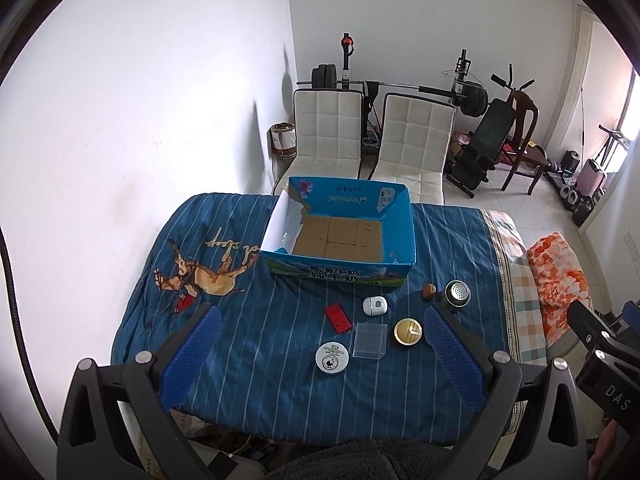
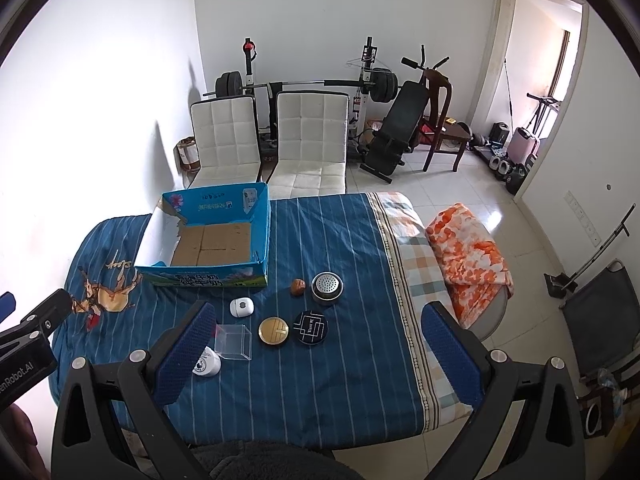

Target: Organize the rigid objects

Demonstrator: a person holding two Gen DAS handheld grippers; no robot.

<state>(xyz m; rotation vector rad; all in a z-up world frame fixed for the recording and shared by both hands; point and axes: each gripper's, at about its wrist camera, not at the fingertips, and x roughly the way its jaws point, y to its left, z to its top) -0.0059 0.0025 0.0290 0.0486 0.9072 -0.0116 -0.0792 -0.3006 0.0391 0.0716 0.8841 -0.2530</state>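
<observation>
Both claws hang wide open and empty: left gripper (image 1: pixel 322 334), right gripper (image 2: pixel 318 330). Small items cluster just ahead, likely staged for sorting: white tin (image 1: pixel 331 357), clear case (image 1: pixel 370 340), gold disc (image 1: pixel 407 331). At twelve o'clock, beyond them, waits the empty blue box (image 1: pixel 400 220).

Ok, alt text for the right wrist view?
Open right gripper hovers above a blue striped bedspread holding a scatter of small containers: gold round tin, black round tin, clear plastic box. An empty blue milk carton box sits behind.
</observation>
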